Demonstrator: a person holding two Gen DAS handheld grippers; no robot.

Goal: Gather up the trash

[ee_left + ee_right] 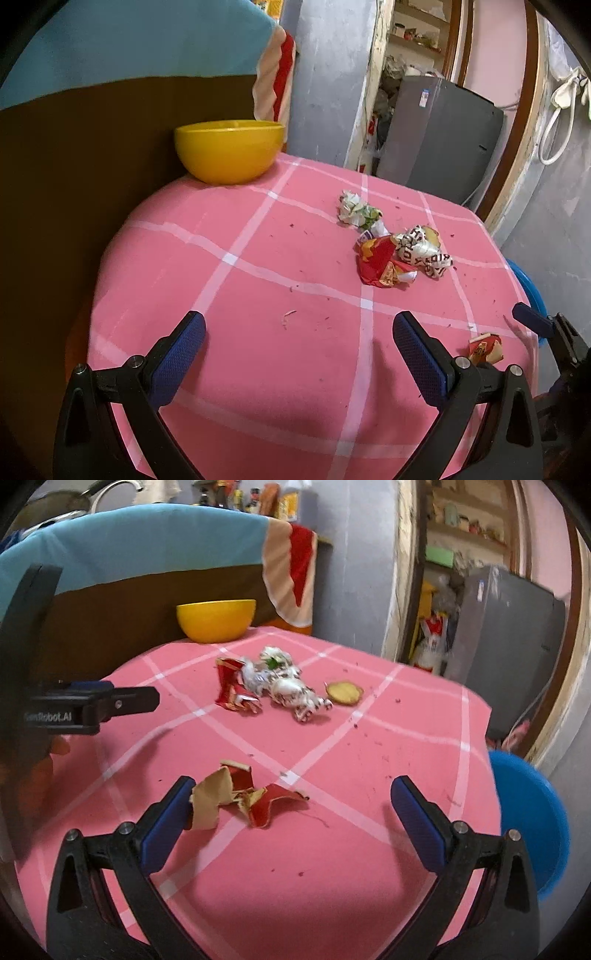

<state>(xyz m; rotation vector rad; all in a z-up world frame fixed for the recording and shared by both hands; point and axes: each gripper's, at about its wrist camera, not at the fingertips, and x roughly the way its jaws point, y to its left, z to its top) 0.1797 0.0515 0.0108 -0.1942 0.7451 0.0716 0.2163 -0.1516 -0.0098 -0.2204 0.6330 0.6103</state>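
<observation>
A yellow bowl stands at the far left corner of the pink checked table. A heap of crumpled wrappers lies mid-table: a red one, a white printed one, a white-green one. A yellowish round scrap lies beside them. A torn red-and-brown wrapper lies near the front, by my right gripper's left finger. My left gripper is open and empty over the table. My right gripper is open, just above the torn wrapper.
A blue plastic stool or tub sits past the table's right edge. A brown board with a blue cloth backs the table. A grey appliance stands in the doorway. The left gripper's body shows at left in the right wrist view.
</observation>
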